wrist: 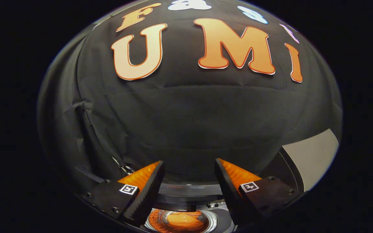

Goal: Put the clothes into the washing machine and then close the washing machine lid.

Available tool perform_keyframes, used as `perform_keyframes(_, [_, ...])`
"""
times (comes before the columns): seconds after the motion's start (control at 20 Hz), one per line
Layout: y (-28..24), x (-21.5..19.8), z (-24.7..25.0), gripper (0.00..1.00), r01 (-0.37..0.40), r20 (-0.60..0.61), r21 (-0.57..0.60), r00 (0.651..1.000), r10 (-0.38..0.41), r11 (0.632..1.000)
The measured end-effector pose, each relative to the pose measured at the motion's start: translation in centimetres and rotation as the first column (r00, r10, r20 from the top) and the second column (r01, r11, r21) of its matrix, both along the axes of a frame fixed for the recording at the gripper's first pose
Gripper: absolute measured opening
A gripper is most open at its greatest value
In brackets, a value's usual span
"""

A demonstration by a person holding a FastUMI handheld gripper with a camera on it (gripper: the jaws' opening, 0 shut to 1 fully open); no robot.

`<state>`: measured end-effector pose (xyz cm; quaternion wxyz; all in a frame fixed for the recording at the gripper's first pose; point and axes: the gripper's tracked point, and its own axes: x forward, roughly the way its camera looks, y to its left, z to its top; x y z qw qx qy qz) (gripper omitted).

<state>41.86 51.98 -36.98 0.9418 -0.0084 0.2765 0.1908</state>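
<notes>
Beyond the fingers, from 9 o'clock round to 3 o'clock, hangs the booth's black cloth wall (186, 123), creased in folds toward 9 o'clock and smoother across the middle. At about 4 o'clock, past the right finger, a pale flat panel (312, 155) with a dark curved edge rises beside the cloth; whether it is the washing machine's raised lid cannot be told. Gripper (189, 174): jaws stand wide apart, nothing between them, nothing touching either finger (147, 191). Each finger carries a small square printed marker on its base. Gripper is tilted so that it looks mostly at the wall, with the machine low at 6 o'clock. There, between and below the fingers, lies the open round mouth of the washing machine (219, 223), its metal drum rim showing. Inside the drum sits an orange bundle, the clothes (183, 220), well below the fingertips and apart from them.
</notes>
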Motion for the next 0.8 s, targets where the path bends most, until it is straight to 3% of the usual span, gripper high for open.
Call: perform_keyframes(0.8, [-3.0, -8.7, -1.7, 0.99, 0.005, 0.022, -0.005, 1.0, -0.005, 1.0])
